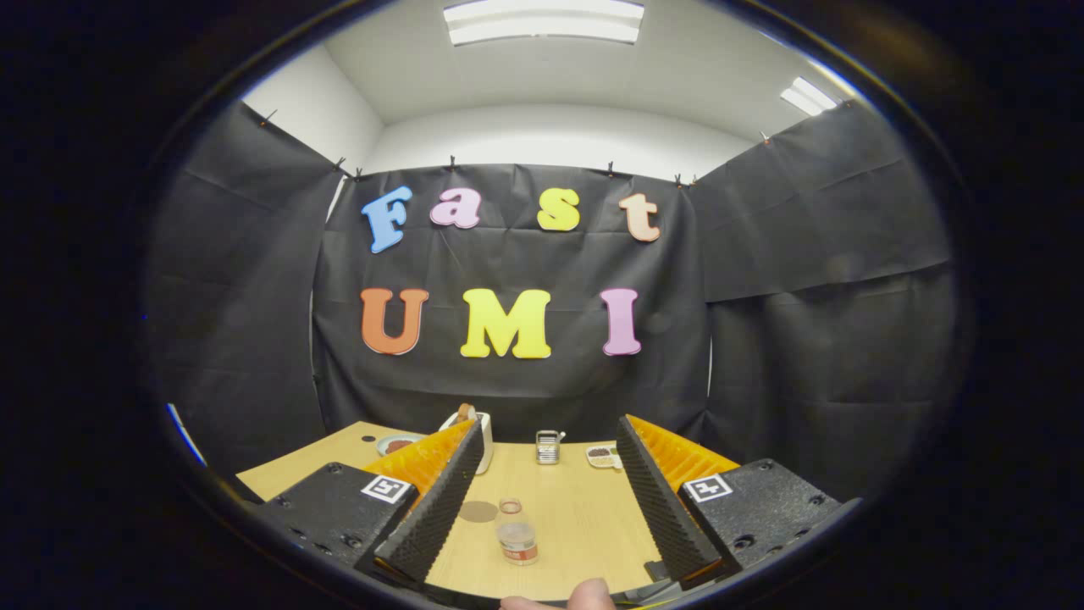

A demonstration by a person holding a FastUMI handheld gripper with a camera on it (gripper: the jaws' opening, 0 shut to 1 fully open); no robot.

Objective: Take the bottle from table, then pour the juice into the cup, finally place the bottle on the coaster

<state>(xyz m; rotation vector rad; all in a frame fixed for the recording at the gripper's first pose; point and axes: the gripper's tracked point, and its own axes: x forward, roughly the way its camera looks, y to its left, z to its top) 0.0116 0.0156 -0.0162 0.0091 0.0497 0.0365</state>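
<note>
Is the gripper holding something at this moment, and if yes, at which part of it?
Nothing is held. The gripper is open, its fingers spread wide, and the bottle stands free on the table between them, touched by neither.

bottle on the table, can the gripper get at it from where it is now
Probably yes. The gripper is open, its fingers spread wide, and the bottle stands upright on the table between them. The brown coaster lies flat beside it; nothing blocks the way.
</note>
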